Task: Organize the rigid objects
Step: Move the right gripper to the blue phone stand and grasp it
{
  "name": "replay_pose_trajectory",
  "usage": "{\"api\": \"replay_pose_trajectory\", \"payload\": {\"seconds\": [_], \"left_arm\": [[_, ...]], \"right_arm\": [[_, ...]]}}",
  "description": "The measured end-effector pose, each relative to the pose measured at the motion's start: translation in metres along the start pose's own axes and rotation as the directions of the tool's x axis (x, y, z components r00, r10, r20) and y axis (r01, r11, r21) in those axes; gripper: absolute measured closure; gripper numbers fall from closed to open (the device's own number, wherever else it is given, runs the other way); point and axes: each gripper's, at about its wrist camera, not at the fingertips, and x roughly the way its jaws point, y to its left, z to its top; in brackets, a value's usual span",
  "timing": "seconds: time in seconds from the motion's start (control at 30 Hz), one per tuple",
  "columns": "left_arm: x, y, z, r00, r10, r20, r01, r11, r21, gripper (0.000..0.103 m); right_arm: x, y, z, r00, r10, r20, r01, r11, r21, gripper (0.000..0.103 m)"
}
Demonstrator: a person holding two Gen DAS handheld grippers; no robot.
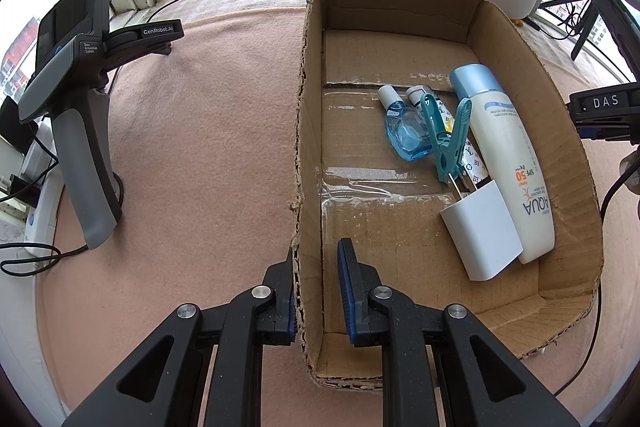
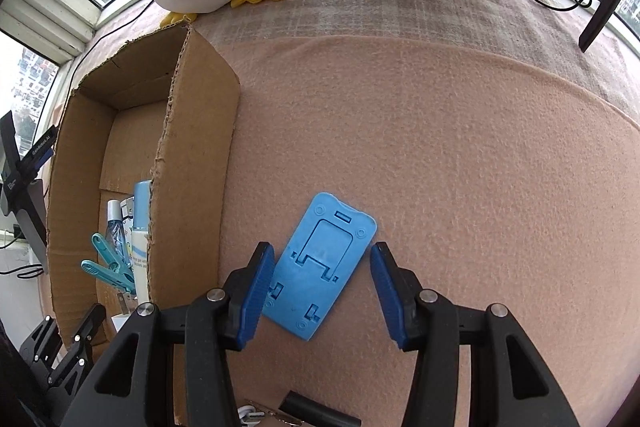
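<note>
fingers: black plastic struts, left gripper, right gripper
pads: ribbed blue
screws: round silver

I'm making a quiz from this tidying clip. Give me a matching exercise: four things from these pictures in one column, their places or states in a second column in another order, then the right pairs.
Things
1. sunscreen bottle
2. blue phone stand
3. left gripper
4. teal clothes peg

Places or states
A. flat on the pink cloth, between open gripper fingers
B. closed on the cardboard box wall
C. lying along the box's right wall
D. resting on top of the small bottles in the box

Pairs: 1-C, 2-A, 3-B, 4-D
</note>
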Motion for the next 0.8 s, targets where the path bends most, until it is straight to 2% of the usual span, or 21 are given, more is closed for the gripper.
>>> {"api": "replay_pose_trajectory", "payload": {"seconds": [0.1,0.3,0.37,0.4,0.53,0.6,0.7,0.8], "left_arm": [[0.0,-0.001,0.0,1.0,0.001,0.0,-0.001,1.0,0.0,0.086],[0.0,-0.003,0.001,1.0,0.0,0.0,0.0,1.0,0.0,0.085],[0.001,-0.003,0.001,1.0,-0.002,0.0,0.002,1.0,-0.001,0.085],[0.0,-0.003,0.001,1.0,-0.002,0.0,0.002,1.0,-0.001,0.085],[-0.001,-0.003,0.001,1.0,0.0,0.0,0.0,1.0,0.0,0.086],[-0.001,-0.003,0.001,1.0,-0.001,0.001,0.001,1.0,0.001,0.086],[-0.002,-0.002,0.001,1.0,-0.001,0.001,0.001,1.0,0.002,0.086],[-0.001,-0.001,0.0,1.0,-0.002,0.002,0.002,1.0,0.002,0.085]], "right_arm": [[-0.001,-0.003,0.002,0.998,0.057,-0.019,-0.057,0.998,0.037,0.056],[0.002,0.009,0.004,1.0,0.005,-0.025,-0.006,0.999,-0.045,0.057],[0.003,0.009,0.005,0.999,-0.012,-0.033,0.01,0.997,-0.079,0.065],[0.002,0.01,0.005,0.999,-0.028,-0.031,0.024,0.994,-0.104,0.065],[-0.005,-0.005,-0.002,0.997,-0.064,-0.029,0.06,0.99,-0.13,0.065],[-0.007,-0.015,-0.001,0.998,-0.05,-0.037,0.046,0.995,-0.092,0.066],[-0.009,-0.019,-0.003,0.999,0.018,-0.035,-0.019,0.999,-0.046,0.066],[-0.004,-0.013,-0.004,0.999,0.023,-0.041,-0.024,1.0,-0.017,0.066]]}}
